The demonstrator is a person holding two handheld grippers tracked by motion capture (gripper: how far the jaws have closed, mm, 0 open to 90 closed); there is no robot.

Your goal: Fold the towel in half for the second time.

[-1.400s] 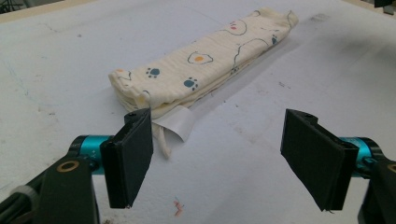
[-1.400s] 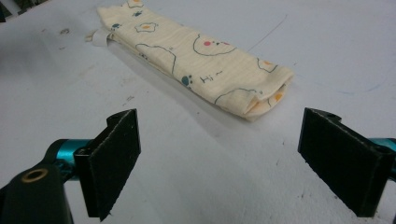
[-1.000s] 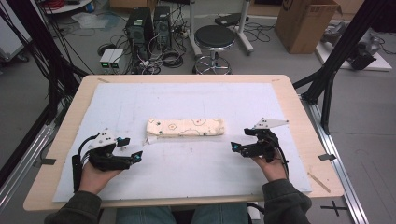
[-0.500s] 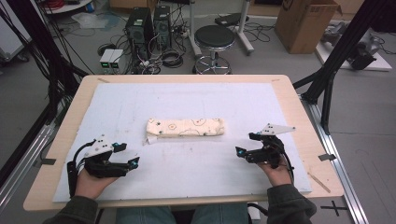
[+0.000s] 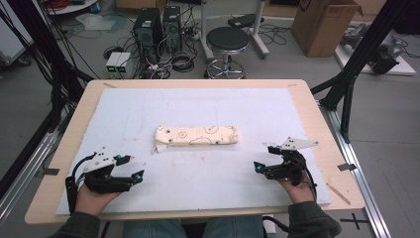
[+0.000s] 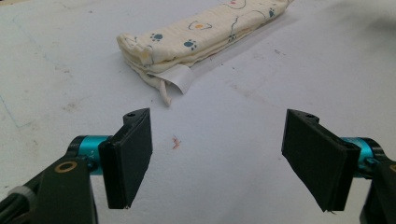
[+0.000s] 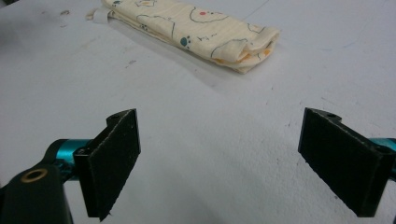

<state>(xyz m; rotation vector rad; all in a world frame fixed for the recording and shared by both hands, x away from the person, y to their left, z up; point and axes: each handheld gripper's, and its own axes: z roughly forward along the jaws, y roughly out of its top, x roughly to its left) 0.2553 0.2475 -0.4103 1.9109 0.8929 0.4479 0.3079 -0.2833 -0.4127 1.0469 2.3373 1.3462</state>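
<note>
Overhead, in the high view, a folded cloth [image 5: 196, 135] lies near the middle of the bench [image 5: 307, 106], on the white mat [image 5: 237, 104] that covers most of it. Its long axis runs side to side, parallel to the bench's near edge. The left claw [image 5: 130, 167] sits toward the near left corner and the right claw [image 5: 262, 158] toward the near right corner, both released and holding nothing, each well apart from the cloth. The cloth lies ahead of both and between them, so each claw faces one short end; neither looks clearly nearer.

Along the left gripper view, the left claw [image 6: 217, 156] stands wide open over bare mat. The cloth [image 6: 205, 32] lies ahead, its near end showing stacked folds and a small white tag [image 6: 176, 78] sticking out, while the rest runs away to the upper right.

Along the right gripper view, the right claw [image 7: 243, 163] is likewise spread wide and empty. The cloth [image 7: 196, 28] lies ahead and slightly left, its rounded folded end nearest, the long body stretching off to the upper left. A reach forward and inward would likely bring each claw to its own end.
</note>
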